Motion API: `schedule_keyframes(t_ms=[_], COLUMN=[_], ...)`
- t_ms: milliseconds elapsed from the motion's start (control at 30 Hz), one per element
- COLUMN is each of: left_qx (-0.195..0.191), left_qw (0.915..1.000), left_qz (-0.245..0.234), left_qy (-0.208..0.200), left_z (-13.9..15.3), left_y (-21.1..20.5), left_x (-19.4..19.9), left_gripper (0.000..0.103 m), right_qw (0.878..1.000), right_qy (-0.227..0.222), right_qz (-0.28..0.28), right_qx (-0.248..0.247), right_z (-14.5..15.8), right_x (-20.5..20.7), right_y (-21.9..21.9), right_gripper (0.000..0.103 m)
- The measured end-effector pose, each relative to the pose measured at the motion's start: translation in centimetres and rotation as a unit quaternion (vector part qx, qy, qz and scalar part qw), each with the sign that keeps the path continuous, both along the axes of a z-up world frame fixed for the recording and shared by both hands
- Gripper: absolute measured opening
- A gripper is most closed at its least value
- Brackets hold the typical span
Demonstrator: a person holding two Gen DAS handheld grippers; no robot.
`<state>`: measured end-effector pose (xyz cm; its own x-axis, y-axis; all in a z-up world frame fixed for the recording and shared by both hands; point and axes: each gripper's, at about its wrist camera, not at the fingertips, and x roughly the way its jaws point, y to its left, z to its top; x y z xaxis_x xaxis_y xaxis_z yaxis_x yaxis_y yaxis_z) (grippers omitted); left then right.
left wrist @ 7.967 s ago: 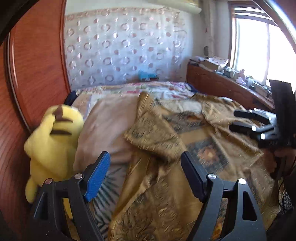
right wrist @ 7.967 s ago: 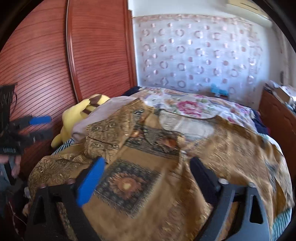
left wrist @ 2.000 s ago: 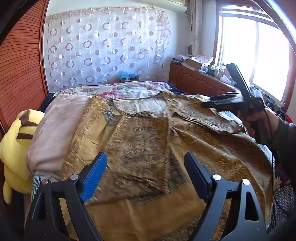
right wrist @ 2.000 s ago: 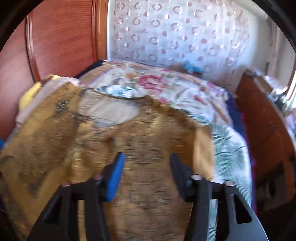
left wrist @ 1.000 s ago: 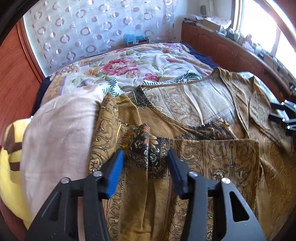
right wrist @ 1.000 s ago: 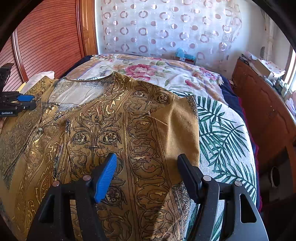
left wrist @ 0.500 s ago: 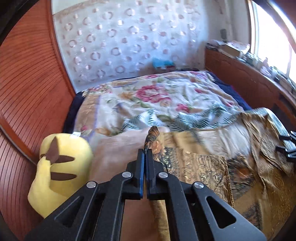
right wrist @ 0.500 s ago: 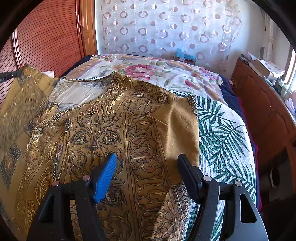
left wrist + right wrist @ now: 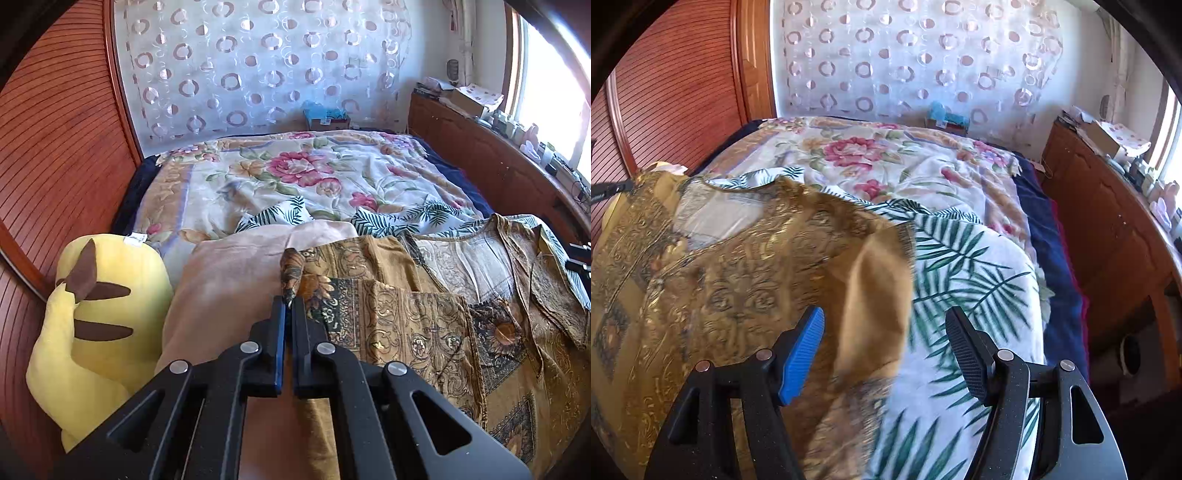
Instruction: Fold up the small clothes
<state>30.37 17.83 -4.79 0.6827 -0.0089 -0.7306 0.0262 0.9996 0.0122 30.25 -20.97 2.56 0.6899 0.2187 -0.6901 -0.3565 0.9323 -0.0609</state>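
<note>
Gold patterned shirt [image 9: 417, 325] pinched in left tongs [image 9: 287, 306]; right tongs [image 9: 884, 345] agape, empty.

In my left wrist view the plush toy [image 9: 99, 314] sits at lower left against the wooden headboard [image 9: 55, 155], with a pillow [image 9: 229, 288] just to its right. The shirt [image 9: 424, 314] lies right of the pillow, partly overlapping it, on the bedspread [image 9: 295, 177]. Behind the bed hangs a curtain [image 9: 258, 66]; a wooden cabinet [image 9: 480, 155] runs along the right. In my right wrist view the shirt [image 9: 720, 277] fills the lower left, the bedspread [image 9: 960, 258] right of it.
</note>
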Motion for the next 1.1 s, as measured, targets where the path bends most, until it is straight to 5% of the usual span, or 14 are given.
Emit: schedule_keyframes(t_ms=[367, 400, 500, 800, 1100], left_qx=[-0.007, -0.003, 0.014, -0.009, -0.021], left_qw=[0.9998, 0.9997, 0.9986, 0.9900, 0.9853], left_qz=[-0.012, -0.015, -0.026, -0.058, -0.047], left_qy=[-0.015, -0.019, -0.043, -0.128, -0.163], left_z=[0.5, 0.8, 2.2, 8.9, 9.0], left_y=[-0.6, -0.9, -2.3, -4.6, -4.1], left_x=[-0.5, -0.8, -2.3, -10.5, -20.7], left_gripper=[0.003, 0.002, 0.002, 0.002, 0.002], right_qw=[0.999, 0.998, 0.998, 0.996, 0.988], right_qy=[0.051, 0.057, 0.048, -0.060, -0.123], right_qz=[0.003, 0.007, 0.021, 0.033, 0.047], right_qx=[0.017, 0.010, 0.023, 0.064, 0.084], right_z=[-1.3, -1.5, -0.9, 4.6, 6.6], right_x=[4.9, 5.3, 4.9, -2.6, -14.4], right_y=[1.4, 1.7, 1.8, 0.8, -1.2], right_gripper=[0.067, 0.057, 0.002, 0.002, 0.002])
